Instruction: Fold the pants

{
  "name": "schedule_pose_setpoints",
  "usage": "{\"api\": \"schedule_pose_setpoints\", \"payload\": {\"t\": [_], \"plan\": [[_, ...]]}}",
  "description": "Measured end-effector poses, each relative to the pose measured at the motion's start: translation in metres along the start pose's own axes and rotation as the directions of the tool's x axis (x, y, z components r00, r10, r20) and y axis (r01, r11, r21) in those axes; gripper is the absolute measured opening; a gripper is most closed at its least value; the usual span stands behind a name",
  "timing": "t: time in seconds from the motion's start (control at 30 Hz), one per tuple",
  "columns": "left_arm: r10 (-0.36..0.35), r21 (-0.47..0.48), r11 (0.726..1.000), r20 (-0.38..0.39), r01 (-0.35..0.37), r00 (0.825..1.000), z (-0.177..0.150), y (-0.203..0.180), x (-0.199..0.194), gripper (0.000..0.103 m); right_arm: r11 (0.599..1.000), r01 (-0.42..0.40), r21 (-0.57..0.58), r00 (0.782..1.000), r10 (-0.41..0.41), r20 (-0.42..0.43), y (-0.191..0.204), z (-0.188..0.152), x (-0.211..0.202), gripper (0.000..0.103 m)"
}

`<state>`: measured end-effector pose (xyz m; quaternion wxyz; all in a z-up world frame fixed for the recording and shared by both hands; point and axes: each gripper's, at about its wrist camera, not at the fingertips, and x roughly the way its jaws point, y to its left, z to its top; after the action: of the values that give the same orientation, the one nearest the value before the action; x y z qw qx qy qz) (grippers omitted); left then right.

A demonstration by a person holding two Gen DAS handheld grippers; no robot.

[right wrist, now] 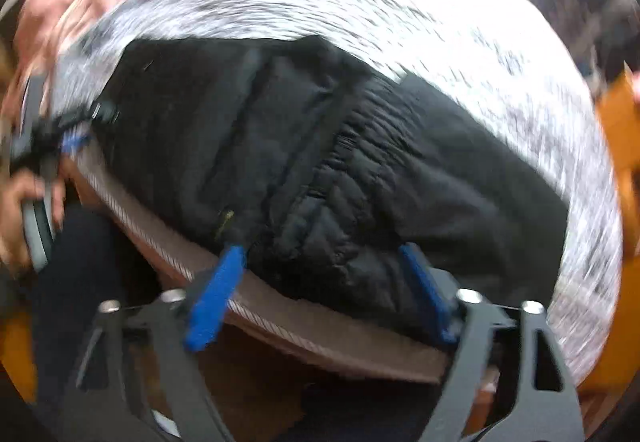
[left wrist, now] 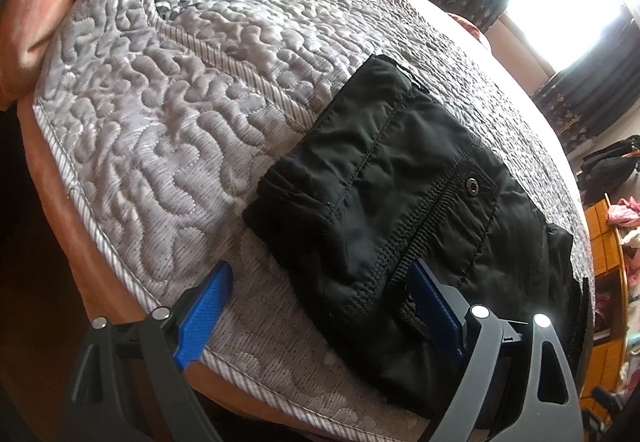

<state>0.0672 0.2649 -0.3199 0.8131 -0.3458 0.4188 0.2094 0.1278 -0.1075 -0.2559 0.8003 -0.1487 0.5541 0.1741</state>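
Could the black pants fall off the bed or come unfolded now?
Maybe. The pants lie right at the edge of the grey quilt, so a nudge could slide them off. Both the left gripper and the right gripper are open around the fabric, so a snag could undo the fold.

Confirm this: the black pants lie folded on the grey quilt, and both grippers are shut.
Wrong on the grippers. The pants do lie folded on the grey quilt, but both grippers are open: the left gripper in the left wrist view, the right gripper in the right wrist view, jaws spread wide.
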Motion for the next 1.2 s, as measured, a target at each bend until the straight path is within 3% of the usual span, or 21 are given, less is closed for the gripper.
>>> {"api": "schedule_pose_setpoints", "payload": {"t": [0.1,0.23,0.3,0.37,0.43,0.47,0.7,0.9,1.07,1.2], "plan": [[-0.016,-0.013,1.000,-0.004,0.016,1.000,0.000,0.004,0.000,0.089,0.998,-0.030,0.060,0.999,0.032,-0.026,-0.012,0.002,0.014,0.068],[-0.029,-0.019,0.999,-0.008,0.029,1.000,0.001,0.007,0.000,0.089,0.998,0.003,0.056,0.998,0.000,-0.066,-0.003,-0.009,0.035,0.068],[-0.033,-0.021,0.999,-0.012,0.033,0.999,0.001,0.009,0.000,0.089,0.998,-0.016,0.067,0.997,0.021,-0.081,-0.002,-0.010,0.041,0.052],[-0.035,-0.021,0.999,-0.013,0.034,0.999,0.001,0.009,0.001,0.089,0.991,-0.075,0.111,0.992,0.085,-0.093,-0.006,-0.011,0.048,0.028],[-0.037,-0.023,0.999,-0.014,0.037,0.999,0.001,0.008,0.001,0.089,0.988,-0.090,0.126,0.991,0.102,-0.090,-0.008,-0.010,0.047,0.024],[-0.039,-0.024,0.999,-0.014,0.038,0.999,0.001,0.008,0.002,0.089,0.987,-0.101,0.125,0.990,0.112,-0.084,-0.007,-0.010,0.045,0.013],[-0.048,-0.032,0.998,-0.013,0.048,0.999,0.001,0.011,0.001,0.090,0.984,-0.154,0.087,0.988,0.153,0.014,0.004,-0.004,0.010,0.013],[-0.043,-0.024,0.999,-0.019,0.042,0.999,0.001,0.008,0.002,0.091,0.982,-0.176,0.070,0.981,0.181,-0.069,0.009,-0.012,0.047,0.014],[-0.040,-0.019,0.999,-0.030,0.039,0.999,0.003,0.008,0.006,0.091,0.969,-0.244,0.050,0.965,0.247,-0.086,0.004,-0.004,0.034,0.029],[-0.042,-0.017,0.999,-0.031,0.041,0.999,0.004,0.007,0.007,0.092,0.933,-0.349,0.093,0.936,0.352,-0.019,-0.015,0.020,0.012,0.037]]}}
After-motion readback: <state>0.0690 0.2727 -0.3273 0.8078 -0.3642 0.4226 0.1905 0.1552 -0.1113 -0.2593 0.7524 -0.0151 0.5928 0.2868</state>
